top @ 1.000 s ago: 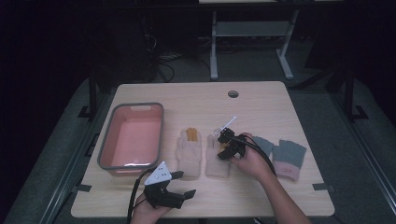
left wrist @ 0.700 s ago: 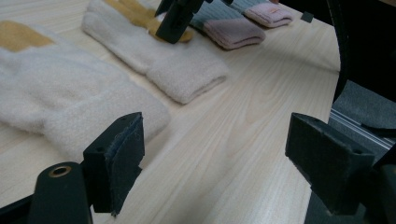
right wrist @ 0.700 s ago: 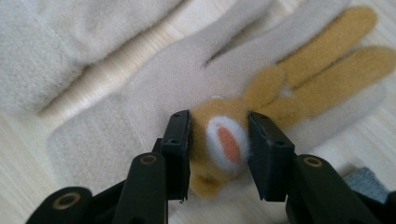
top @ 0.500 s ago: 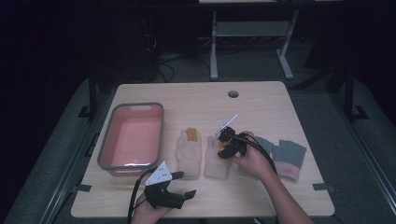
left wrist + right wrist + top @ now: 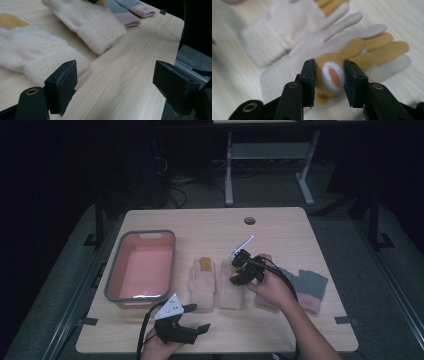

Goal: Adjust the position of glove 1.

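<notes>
1. High view: wooden table (image 5: 280, 227) with a pink bin (image 5: 141, 266) on the left. Just right of the bin sit two cream gloves side by side, the left glove (image 5: 203, 279) showing yellow-brown at its far end, the right glove (image 5: 229, 292) partly under the right gripper (image 5: 236, 271).

2. Same view: right of those are two grey gloves (image 5: 311, 287) with pink cuffs, near the right edge; one is mostly hidden by the hand. There's a small round hole (image 5: 249, 220) in the table at the far side.

3. Still the high view: the right gripper sits over the far end of the right cream glove, pinching something yellow-brown there. The left gripper (image 5: 200, 318) is down at the near edge, close to the bin's near right corner, jaws spread, nothing between them.

4. Left gripper view: the left gripper (image 5: 115, 85) is wide open over bare wood. The left glove's (image 5: 32, 55) cuff is just beside the left pad, can't tell if it touches. The other cream glove (image 5: 92, 25) lies farther off, the grey pair (image 5: 130, 12) beyond it near the table's edge.

5. Right gripper view: the right gripper (image 5: 329, 76) is clamped on a fuzzy yellow-brown patch with a white and orange spot, part of the right glove (image 5: 294, 65). That glove lies flat, fingers pointing away, yellow-brown patches near the fingertips. The second cream glove (image 5: 277, 25) is blurry behind it, touching or nearly so.
</notes>
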The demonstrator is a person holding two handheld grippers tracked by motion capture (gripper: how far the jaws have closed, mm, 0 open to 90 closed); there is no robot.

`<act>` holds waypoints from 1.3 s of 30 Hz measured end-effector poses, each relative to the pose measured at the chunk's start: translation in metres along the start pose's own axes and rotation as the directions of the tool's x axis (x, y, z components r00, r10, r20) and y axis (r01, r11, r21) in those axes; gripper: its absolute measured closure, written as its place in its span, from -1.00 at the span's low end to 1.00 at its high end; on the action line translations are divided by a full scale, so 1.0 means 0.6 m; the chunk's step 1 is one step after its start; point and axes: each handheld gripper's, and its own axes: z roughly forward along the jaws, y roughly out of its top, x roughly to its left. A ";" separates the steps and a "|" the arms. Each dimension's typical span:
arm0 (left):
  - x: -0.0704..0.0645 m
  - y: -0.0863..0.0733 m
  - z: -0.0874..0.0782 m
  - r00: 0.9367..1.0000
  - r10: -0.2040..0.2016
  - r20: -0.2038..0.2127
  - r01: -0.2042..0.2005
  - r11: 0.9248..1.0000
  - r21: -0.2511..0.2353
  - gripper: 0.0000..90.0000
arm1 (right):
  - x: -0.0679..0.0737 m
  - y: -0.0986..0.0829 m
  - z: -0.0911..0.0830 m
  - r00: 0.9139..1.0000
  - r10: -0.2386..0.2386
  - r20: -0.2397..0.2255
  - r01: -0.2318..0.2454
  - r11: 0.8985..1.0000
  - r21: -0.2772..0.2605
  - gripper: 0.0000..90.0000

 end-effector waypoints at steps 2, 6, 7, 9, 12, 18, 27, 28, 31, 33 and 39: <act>-0.001 0.000 0.001 1.000 -0.010 -0.001 0.010 1.000 -0.002 -0.56 | 0.006 0.008 -0.009 1.000 -0.009 0.001 0.009 1.000 -0.012 0.41; -0.002 -0.001 0.003 1.000 -0.006 0.002 0.006 1.000 -0.006 -0.56 | 0.020 0.029 -0.019 1.000 -0.023 -0.008 0.023 0.999 -0.029 0.41; -0.003 -0.001 0.003 1.000 -0.003 0.000 0.003 1.000 -0.001 -0.56 | 0.023 0.035 -0.018 0.999 -0.041 -0.005 0.041 0.999 -0.035 0.41; -0.006 -0.002 0.003 1.000 -0.010 0.008 0.010 1.000 -0.004 -0.56 | 0.031 0.048 -0.015 0.998 -0.064 -0.007 0.064 0.997 -0.042 0.41; -0.009 0.000 0.002 1.000 0.001 0.011 -0.001 1.000 -0.006 -0.56 | 0.044 0.068 -0.008 0.996 -0.082 -0.018 0.081 0.996 -0.049 0.41; -0.013 0.000 0.003 1.000 0.011 0.019 -0.011 1.000 0.000 -0.56 | 0.064 0.101 0.017 0.992 -0.127 -0.022 0.127 0.991 -0.035 0.41; -0.017 0.000 0.002 1.000 0.012 0.024 -0.012 1.000 -0.006 -0.56 | 0.085 0.128 0.054 0.985 -0.163 -0.050 0.163 0.987 -0.006 0.40; -0.017 0.000 0.001 1.000 0.013 0.024 -0.012 1.000 -0.008 -0.56 | 0.087 0.129 0.058 0.984 -0.169 -0.052 0.169 0.986 0.001 0.40; -0.018 0.001 0.001 1.000 0.013 0.024 -0.013 1.000 -0.009 -0.56 | 0.087 0.129 0.070 0.984 -0.171 -0.051 0.172 0.985 0.021 0.40; -0.018 0.000 0.001 1.000 0.013 0.025 -0.013 1.000 -0.007 -0.56 | 0.081 0.125 0.089 0.986 -0.156 -0.061 0.159 0.986 0.042 0.38; -0.017 0.000 0.002 1.000 0.017 0.027 -0.016 1.000 -0.007 -0.56 | 0.066 0.111 0.117 0.989 -0.115 -0.091 0.121 0.991 0.064 0.30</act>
